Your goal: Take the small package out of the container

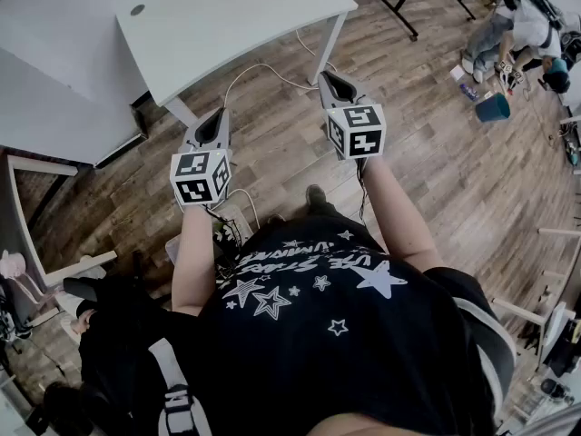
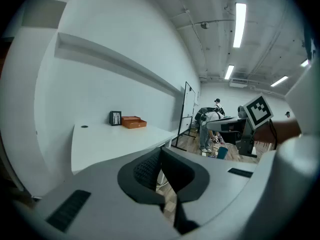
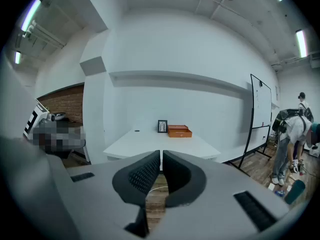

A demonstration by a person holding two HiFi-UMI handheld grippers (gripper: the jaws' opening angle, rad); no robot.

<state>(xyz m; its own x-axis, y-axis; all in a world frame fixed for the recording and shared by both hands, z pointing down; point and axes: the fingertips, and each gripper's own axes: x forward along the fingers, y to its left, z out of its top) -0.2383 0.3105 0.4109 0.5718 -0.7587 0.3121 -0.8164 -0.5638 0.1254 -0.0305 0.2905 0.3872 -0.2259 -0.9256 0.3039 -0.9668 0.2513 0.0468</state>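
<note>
1. Well short of the white table [image 1: 227,25], both grippers hang in the air above the wood floor [image 1: 436,171], off the table's near edge.
2. Held off the table's near left leg, the left gripper [image 1: 215,118] has its jaws pressed together with nothing between them.
3. Just off the table's near right corner, the right gripper [image 1: 329,80] points towards the table. Its jaws are closed too, with only a thin seam between the dark ribbed pads, and they hold nothing.
4. An orange box [image 3: 179,130] sits on the table's far side, close to the wall, well apart from both grippers.
5. Its lid looks to be down, and the small package cannot be seen in any view.
6. A small black picture frame [image 3: 162,126] stands upright on the table just beside the box, on the box's left as both gripper views show it.
7. A round dark hole [image 1: 137,10] marks the tabletop towards its left end.
8. A pale cable [image 1: 263,71] runs over the floor under the table's near edge.
9. Off the table's right end stands a whiteboard [image 3: 260,119] on a black frame.
10. Farther out from the table on that same side, a person [image 1: 517,34] bends over things on the floor, with a teal bin [image 1: 493,107] just beside them.
</note>
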